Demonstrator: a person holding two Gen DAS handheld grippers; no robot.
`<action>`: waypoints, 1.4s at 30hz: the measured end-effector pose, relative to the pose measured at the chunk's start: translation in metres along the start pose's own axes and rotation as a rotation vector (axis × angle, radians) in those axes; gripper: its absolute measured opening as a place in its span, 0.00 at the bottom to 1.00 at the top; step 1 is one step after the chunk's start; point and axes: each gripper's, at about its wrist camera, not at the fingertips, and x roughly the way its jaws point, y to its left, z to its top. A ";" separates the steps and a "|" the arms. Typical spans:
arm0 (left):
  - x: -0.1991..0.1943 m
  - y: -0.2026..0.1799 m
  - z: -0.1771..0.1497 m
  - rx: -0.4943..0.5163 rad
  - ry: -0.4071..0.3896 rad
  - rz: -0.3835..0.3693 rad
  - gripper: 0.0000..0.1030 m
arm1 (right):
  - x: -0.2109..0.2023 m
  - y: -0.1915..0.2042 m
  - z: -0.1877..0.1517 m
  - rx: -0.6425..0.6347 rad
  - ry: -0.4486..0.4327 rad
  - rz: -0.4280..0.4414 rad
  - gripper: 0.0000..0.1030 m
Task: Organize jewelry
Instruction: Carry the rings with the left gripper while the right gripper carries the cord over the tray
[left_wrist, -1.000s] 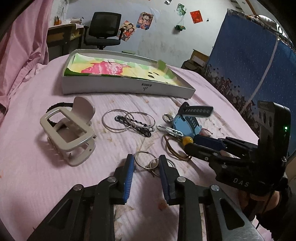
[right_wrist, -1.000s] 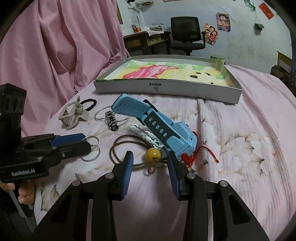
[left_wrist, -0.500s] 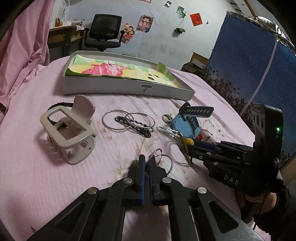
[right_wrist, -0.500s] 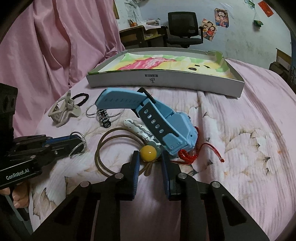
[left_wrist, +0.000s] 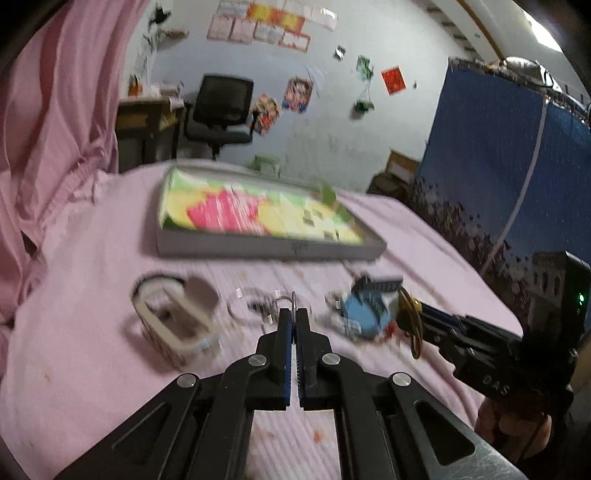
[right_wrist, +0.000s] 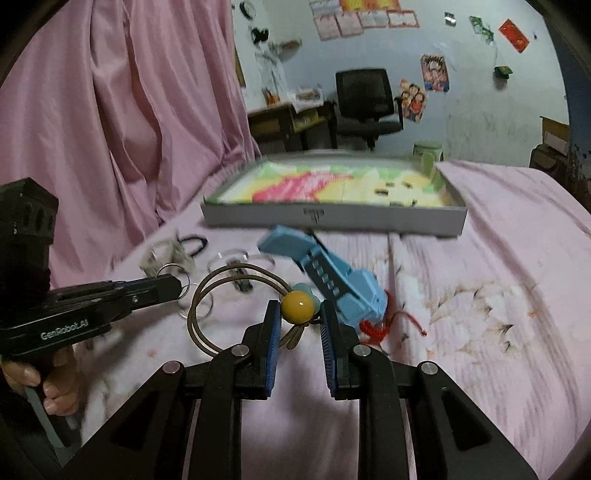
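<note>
My left gripper (left_wrist: 294, 318) is shut on thin silver rings (left_wrist: 293, 304) and holds them above the pink bedspread; they also show in the right wrist view (right_wrist: 173, 269) at its tip (right_wrist: 181, 286). My right gripper (right_wrist: 298, 314) is shut on a brown hair tie with a yellow bead (right_wrist: 297, 303), lifted off the bed, its loop (right_wrist: 207, 314) hanging left. It also shows in the left wrist view (left_wrist: 410, 314). The grey tray (right_wrist: 332, 218) with a colourful lining lies beyond.
On the bed lie a blue watch (right_wrist: 332, 280), a red cord (right_wrist: 376, 326), a beige hair claw (left_wrist: 177, 321), silver bangles with a black clip (left_wrist: 255, 306) and a black hair band (right_wrist: 194, 245). A pink curtain (right_wrist: 110, 110) hangs at left.
Both grippers closed on their items and lifted them off the bed: the left on the silver rings, the right on the bead hair tie. Both views rose and tilted toward the tray.
</note>
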 end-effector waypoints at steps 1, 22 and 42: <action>-0.002 0.000 0.004 -0.001 -0.018 0.011 0.03 | -0.002 0.000 0.004 0.009 -0.015 0.006 0.18; 0.026 0.008 0.094 0.085 -0.308 0.273 0.03 | 0.021 0.016 0.107 -0.021 -0.270 -0.077 0.18; 0.147 0.059 0.143 0.011 0.028 0.276 0.03 | 0.122 -0.009 0.176 -0.029 -0.167 -0.175 0.18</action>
